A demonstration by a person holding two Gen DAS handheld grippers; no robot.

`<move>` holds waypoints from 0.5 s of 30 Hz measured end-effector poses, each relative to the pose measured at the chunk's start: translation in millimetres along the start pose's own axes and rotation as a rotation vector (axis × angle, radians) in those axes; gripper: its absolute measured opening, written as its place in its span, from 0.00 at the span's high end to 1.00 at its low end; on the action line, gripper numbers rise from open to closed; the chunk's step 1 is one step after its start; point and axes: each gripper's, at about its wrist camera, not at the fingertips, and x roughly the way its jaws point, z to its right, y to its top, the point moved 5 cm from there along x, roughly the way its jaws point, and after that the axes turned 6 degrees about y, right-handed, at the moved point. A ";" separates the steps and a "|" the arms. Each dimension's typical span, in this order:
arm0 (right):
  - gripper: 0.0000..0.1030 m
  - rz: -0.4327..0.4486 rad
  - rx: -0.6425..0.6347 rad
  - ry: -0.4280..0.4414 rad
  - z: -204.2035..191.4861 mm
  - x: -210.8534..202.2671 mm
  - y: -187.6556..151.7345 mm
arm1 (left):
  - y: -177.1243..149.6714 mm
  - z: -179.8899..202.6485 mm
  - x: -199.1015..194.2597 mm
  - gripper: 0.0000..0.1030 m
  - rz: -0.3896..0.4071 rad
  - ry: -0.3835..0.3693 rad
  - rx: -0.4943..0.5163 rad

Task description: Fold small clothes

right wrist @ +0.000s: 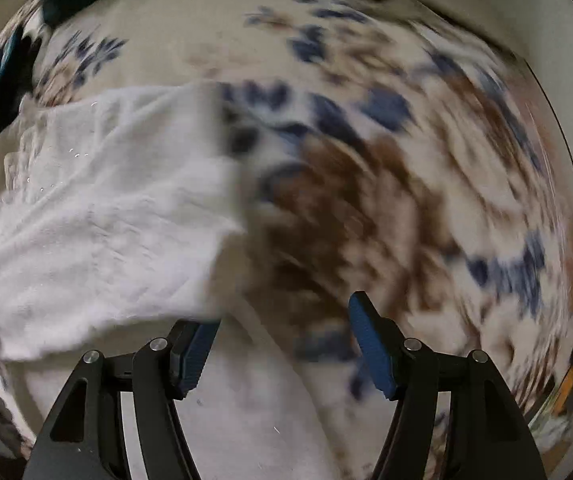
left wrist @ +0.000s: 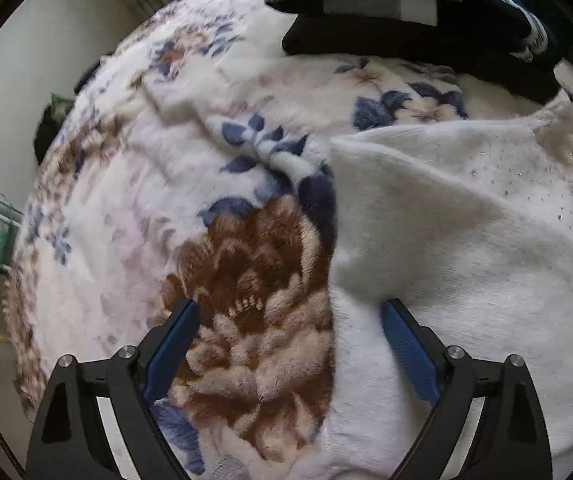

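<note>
Left wrist view shows the left tongs (left wrist: 290,316) spread wide and holding nothing, poised low over the seam where a white sweater (left wrist: 466,232) meets the flowered blanket (left wrist: 134,184) it lies on. One blue pad hangs above the brown bloom of the blanket, the other above the sweater's near edge, so the garment's side hem sits between the jaws, a sensible stance for someone about to nip that edge and carry it over. The sweater is spread toward the right of this view, with a flap or sleeve already lying diagonally across its body and small sparkling beads near the neckline. Beyond it, at the top, a stack of dark folded clothes (left wrist: 406,8) with grey and white stripes rests on the same blanket (likely the finished pile, kept out of the working space). In the right wrist view the right tongs (right wrist: 282,320) are likewise spread and empty, hovering above the opposite edge of the sweater (right wrist: 98,216), with one pad just at the cloth's lower margin. That picture is heavily smeared, so I cannot tell whether the pad touches the fabric. Judging by the layout, the fold is partly made and another edge grab comes next.
</note>
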 end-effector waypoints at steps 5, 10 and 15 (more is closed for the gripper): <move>0.33 0.078 0.237 0.308 20.4 -24.1 16.7 | 3.1 3.6 -3.8 0.09 0.017 0.003 0.030; 0.33 0.013 0.272 0.340 4.2 4.7 47.9 | 5.5 2.9 5.8 0.08 -0.006 0.000 0.006; 0.89 0.089 0.110 0.269 -26.6 -10.3 46.3 | 8.6 0.1 6.0 0.08 -0.005 0.002 0.007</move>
